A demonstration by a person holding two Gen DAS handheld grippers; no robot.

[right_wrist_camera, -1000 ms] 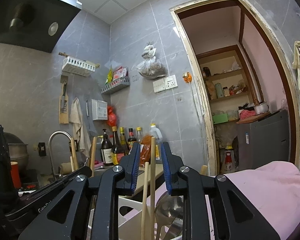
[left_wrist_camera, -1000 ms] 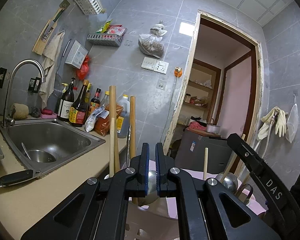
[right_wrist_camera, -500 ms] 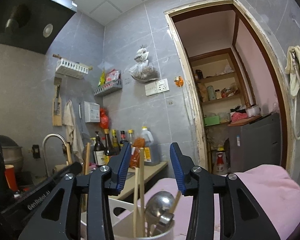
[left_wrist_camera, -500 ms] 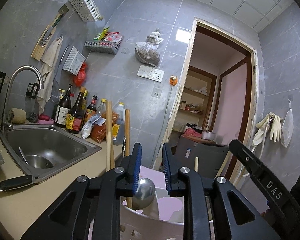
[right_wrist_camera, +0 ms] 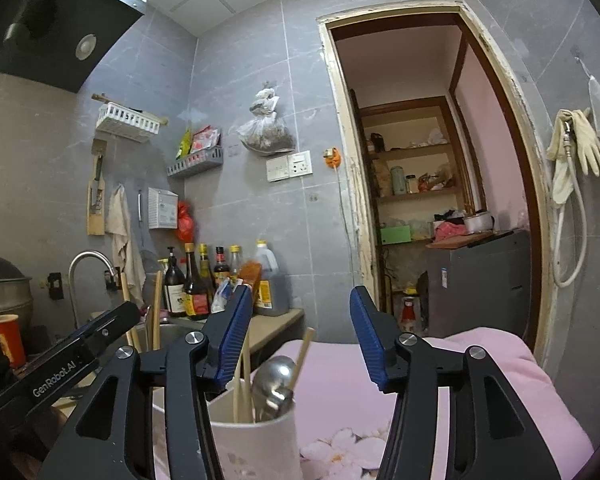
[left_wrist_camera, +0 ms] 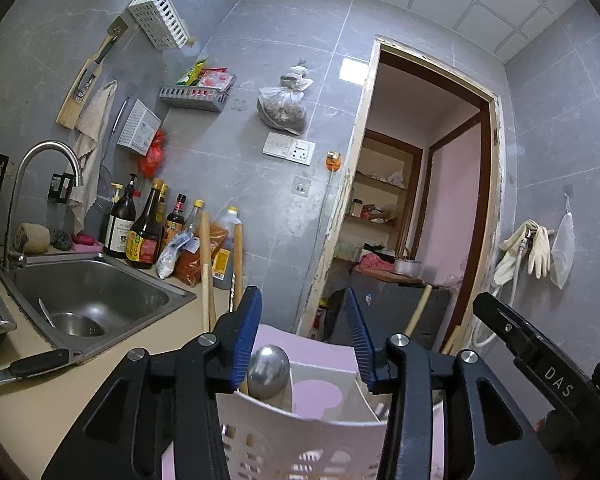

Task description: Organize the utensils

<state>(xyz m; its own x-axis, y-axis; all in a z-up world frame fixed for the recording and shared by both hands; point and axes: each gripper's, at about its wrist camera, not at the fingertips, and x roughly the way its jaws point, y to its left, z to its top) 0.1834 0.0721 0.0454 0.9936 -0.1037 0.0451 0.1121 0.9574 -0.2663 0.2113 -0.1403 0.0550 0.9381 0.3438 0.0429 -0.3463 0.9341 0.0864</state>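
1. The white utensil holder is the landmark; it stands on a pink cloth at the near bottom of both wrist views.
2. The left gripper hovers just above the holder's rim. Its jaws have just been opening and stand apart with nothing pressed between them.
3. A metal spoon stands bowl-up inside the holder, just below and between the left gripper's blue pads, touching neither.
4. The right gripper also hovers above the holder, and its jaws, likewise just opening, are apart and grip nothing.
5. Wooden chopsticks lean in the holder beside the spoon.
6. Taller wooden handles rise left of the holder.
7. A steel sink lies farther left of the holder.
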